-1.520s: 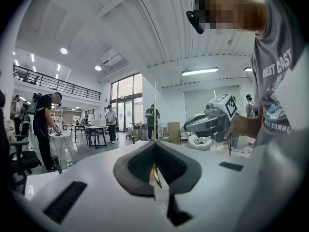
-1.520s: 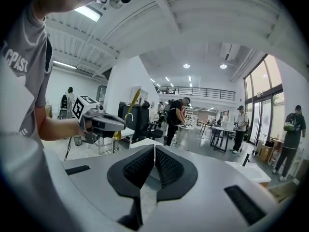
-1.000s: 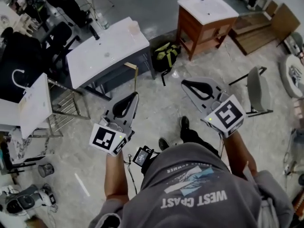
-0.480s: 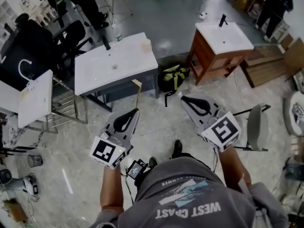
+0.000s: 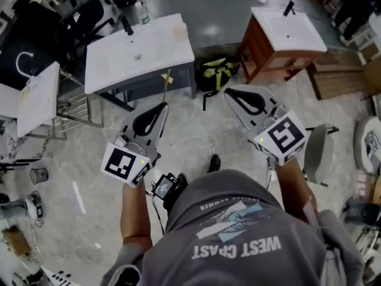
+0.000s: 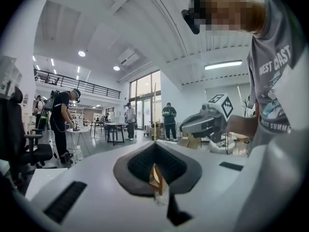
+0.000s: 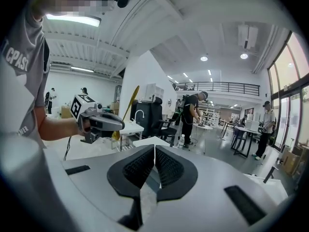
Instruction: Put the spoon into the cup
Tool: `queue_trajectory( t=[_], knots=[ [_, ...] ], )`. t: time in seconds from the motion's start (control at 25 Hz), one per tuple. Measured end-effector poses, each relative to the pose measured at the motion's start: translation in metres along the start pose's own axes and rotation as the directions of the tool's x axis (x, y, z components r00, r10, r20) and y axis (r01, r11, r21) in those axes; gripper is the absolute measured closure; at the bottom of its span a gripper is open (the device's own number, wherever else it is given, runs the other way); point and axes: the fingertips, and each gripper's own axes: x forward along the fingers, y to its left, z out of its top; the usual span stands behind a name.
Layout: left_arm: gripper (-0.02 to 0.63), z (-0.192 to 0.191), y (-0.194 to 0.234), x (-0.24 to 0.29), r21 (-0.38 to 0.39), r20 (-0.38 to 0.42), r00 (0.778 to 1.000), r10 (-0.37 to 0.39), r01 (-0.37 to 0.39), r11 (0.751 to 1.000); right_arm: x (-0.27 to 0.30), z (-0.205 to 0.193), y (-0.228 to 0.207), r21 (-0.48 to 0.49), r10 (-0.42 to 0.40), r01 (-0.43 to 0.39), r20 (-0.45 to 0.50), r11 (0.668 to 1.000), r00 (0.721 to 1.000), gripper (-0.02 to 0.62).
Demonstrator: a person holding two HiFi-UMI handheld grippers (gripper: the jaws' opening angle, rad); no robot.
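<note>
Left gripper (image 5: pixel 164 104) was clamped on the spoon (image 5: pixel 167 82), jaws shut on its lower end. The wooden handle stuck out past the tips, toward the near edge of the white table (image 5: pixel 119 64). Left gripper view confirmed it: a wooden piece pinched between the pads (image 6: pixel 145 166).

Right gripper (image 5: pixel 228 92) had its jaws together, nothing between them. It sat level with the left one and well apart from it, to the right. Both were held over open floor in front of the person.

Right gripper view showed the left gripper (image 7: pixel 118 126) out to the left with the spoon (image 7: pixel 128 108) slanting upward from it.

A pale object that looked like the cup (image 5: pixel 180 32) stood on the far right corner of the white table, well apart from the spoon.

A green-black backpack (image 5: pixel 215 73) lay on the floor between the table and a wooden vanity (image 5: pixel 262 46) far right.
</note>
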Motion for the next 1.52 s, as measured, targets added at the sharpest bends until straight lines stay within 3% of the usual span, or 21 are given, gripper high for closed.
queue_trajectory(
  t=[0.32,0.6,0.8,1.52],
  knots=[
    [0.606,0.007,0.006,0.037,0.013,-0.014,0.997,0.082,-0.082,0.997,0.001,-0.002,-0.043,-0.021,0.064,-0.063,0.042,0.998,0.997,0.563],
    [0.606,0.012,0.008,0.062,0.033,-0.035,0.993,0.109,-0.107,0.994,0.003,-0.016,-0.067,-0.001,0.088,-0.088,0.062,0.996,0.994,0.563],
    [0.606,0.009,0.020,0.072,0.035,-0.045,0.995,0.094,-0.092,0.995,0.012,-0.023,-0.073,0.020,0.080,-0.081,0.051,0.996,0.996,0.563],
    [0.606,0.020,0.123,0.112,0.047,-0.013,0.998,-0.069,0.069,0.996,0.079,-0.003,-0.109,0.052,-0.093,0.093,0.002,0.994,0.996,0.563]
  ],
)
